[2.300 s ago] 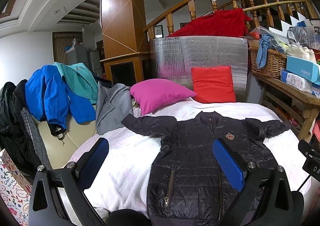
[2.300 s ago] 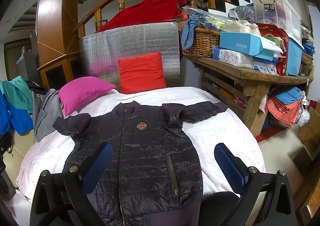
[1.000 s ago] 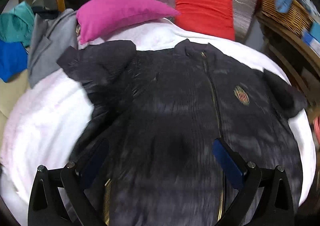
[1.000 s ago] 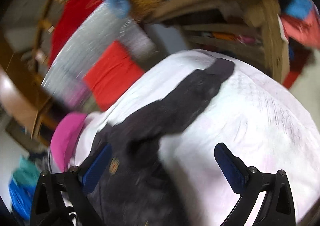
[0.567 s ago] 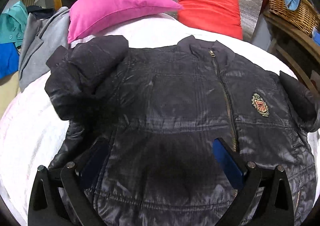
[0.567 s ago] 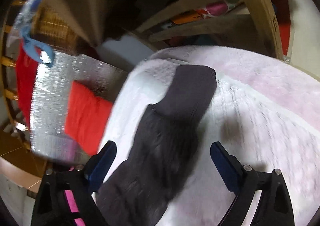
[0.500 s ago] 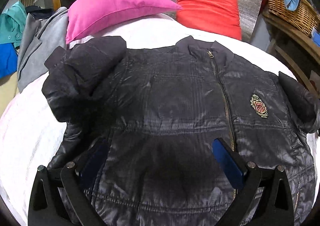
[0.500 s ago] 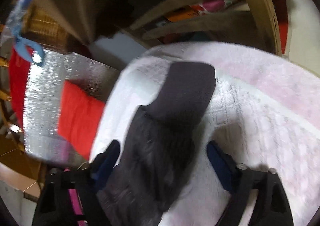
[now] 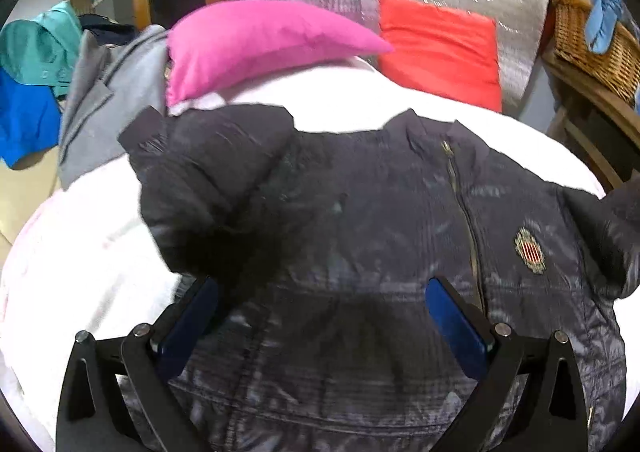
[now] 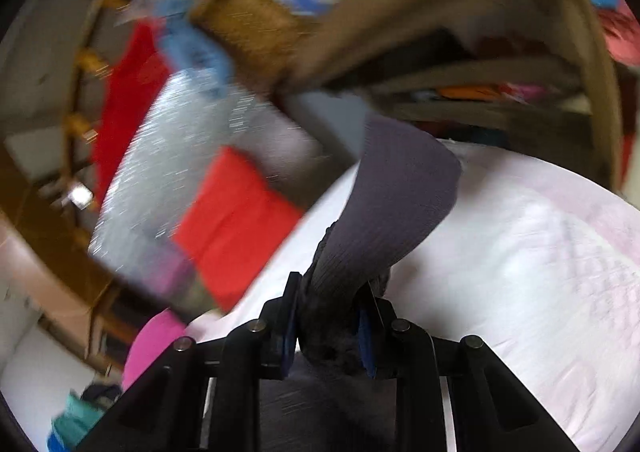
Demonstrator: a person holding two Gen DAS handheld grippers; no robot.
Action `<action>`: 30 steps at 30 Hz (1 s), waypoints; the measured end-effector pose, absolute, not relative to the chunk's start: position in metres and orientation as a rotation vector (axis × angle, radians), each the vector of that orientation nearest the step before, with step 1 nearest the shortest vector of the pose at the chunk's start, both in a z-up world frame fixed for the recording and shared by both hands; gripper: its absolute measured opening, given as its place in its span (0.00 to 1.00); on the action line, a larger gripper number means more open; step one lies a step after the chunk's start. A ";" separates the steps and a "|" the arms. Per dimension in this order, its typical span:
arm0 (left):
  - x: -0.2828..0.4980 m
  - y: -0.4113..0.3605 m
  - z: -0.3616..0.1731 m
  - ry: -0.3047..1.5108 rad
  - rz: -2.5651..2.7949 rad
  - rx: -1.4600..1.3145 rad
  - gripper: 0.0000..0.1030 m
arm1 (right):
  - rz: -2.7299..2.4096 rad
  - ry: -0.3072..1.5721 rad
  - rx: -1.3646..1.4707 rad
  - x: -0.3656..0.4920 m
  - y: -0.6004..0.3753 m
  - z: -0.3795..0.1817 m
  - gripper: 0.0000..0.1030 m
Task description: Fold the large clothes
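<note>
A dark quilted jacket (image 9: pixel 380 212) with a crest badge lies front up on the white bed cover (image 9: pixel 80 244). Its left sleeve (image 9: pixel 208 180) is bunched up near the shoulder. My left gripper (image 9: pixel 320 292) hovers open over the jacket's chest, and its left finger (image 9: pixel 188 316) is just below that bunched sleeve. In the right wrist view, my right gripper (image 10: pixel 328 312) has its jaws closing, and the pads pinch the other sleeve just behind its ribbed cuff (image 10: pixel 400 192). The cuff sticks up off the bed cover (image 10: pixel 540 252).
A pink pillow (image 9: pixel 256 40) and a red cushion (image 9: pixel 440 48) lean at the head of the bed. Grey (image 9: pixel 100 100), teal and blue garments hang to the left. A wooden table (image 9: pixel 592 124) with a wicker basket (image 9: pixel 592 48) stands close on the right.
My right gripper has gone from wide open around the sleeve end to pinched on it, and the cuff has come up off the bed. The left gripper has slid closer to the bunched sleeve.
</note>
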State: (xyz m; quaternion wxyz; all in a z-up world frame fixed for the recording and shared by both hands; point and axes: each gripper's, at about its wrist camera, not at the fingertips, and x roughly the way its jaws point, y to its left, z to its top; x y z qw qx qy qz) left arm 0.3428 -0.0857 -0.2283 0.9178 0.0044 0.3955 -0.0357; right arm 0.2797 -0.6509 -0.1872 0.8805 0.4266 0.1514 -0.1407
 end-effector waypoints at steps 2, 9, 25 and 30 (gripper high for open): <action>0.345 -0.079 -0.223 0.797 -0.052 0.003 1.00 | -0.244 0.312 0.852 0.285 -0.615 -0.169 0.26; 0.352 -0.049 -0.203 0.726 0.040 -0.016 1.00 | -0.087 0.381 0.773 0.325 -0.490 -0.141 0.27; 0.349 0.047 -0.187 0.668 0.173 -0.125 1.00 | 0.167 0.622 0.764 0.413 -0.277 -0.216 0.27; 0.349 0.054 -0.188 0.676 0.179 -0.148 1.00 | 0.219 0.720 0.818 0.417 -0.264 -0.235 0.77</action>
